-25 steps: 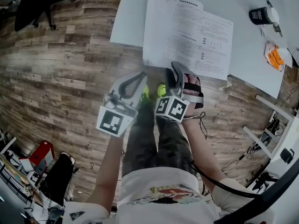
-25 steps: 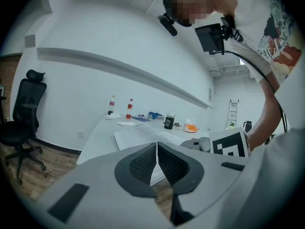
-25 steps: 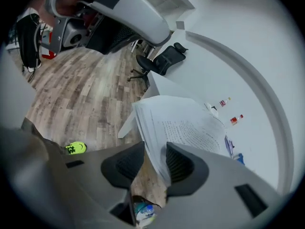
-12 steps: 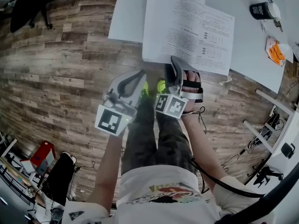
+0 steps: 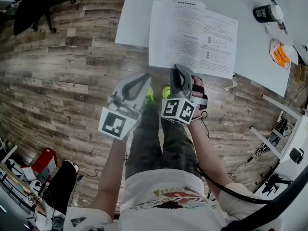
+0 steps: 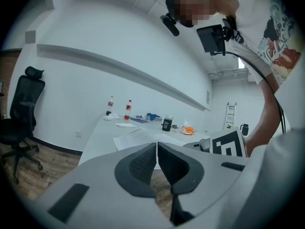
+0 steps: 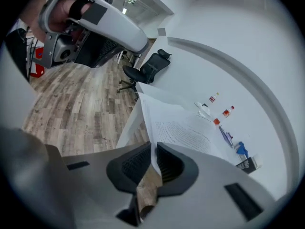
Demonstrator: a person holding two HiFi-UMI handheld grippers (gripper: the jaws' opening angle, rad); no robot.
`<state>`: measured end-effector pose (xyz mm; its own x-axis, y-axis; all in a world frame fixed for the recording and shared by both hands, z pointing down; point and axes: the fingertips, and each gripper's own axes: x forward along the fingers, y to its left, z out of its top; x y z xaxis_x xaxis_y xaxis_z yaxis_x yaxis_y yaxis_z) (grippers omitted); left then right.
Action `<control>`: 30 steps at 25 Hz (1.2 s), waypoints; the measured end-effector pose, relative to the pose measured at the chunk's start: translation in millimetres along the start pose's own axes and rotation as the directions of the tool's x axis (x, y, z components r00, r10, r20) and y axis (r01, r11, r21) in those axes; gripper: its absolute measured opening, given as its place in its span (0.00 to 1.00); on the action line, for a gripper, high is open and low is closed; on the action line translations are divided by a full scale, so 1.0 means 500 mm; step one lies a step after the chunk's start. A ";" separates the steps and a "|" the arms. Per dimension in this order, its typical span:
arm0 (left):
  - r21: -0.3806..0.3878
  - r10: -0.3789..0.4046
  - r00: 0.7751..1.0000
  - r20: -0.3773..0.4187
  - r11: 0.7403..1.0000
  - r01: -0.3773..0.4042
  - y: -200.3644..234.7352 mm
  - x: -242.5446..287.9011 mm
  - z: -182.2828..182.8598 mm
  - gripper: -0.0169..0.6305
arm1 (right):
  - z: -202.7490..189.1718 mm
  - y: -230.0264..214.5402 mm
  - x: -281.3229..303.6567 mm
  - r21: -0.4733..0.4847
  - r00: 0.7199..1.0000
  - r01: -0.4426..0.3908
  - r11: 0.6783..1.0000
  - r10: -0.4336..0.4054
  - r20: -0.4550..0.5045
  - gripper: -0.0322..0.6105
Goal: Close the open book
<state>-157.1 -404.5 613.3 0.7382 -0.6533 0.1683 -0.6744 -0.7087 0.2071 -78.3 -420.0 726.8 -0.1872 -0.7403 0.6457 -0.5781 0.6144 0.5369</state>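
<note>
Right tool [image 5: 176,69]: jaws just closing, I pinch the book's [image 5: 192,32] near edge.
Left tool [image 5: 143,77]: clenched, empty.

The book [image 5: 192,35] lies open, white pages of small black print facing up, spread flat on the white surface; its near edge juts past the surface's rim; there the right claw [image 5: 176,71], jaws just closed in, pinches the page edge; the rest stretches away ahead of that claw.
</note>
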 end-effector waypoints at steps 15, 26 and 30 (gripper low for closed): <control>0.091 -0.026 1.000 0.015 0.996 0.024 -0.062 -0.054 0.178 0.05 | 0.043 -0.107 -0.144 0.274 0.998 -0.066 0.960 0.070 -0.005 0.10; 0.063 -0.031 0.997 -0.067 0.997 0.036 -0.165 -0.004 0.176 0.05 | -0.001 -0.171 -0.211 0.405 0.993 -0.110 0.908 0.117 0.006 0.10; 0.057 -0.013 0.996 -0.086 0.998 0.018 -0.182 -0.004 0.172 0.05 | -0.007 -0.157 -0.231 0.452 0.989 -0.144 0.880 0.147 0.029 0.10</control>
<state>-98.6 -361.9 511.3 0.7456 -0.6186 0.2479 -0.6608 -0.7344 0.1548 -8.2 -381.9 612.1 -0.2930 -0.6494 0.7017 -0.8411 0.5240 0.1337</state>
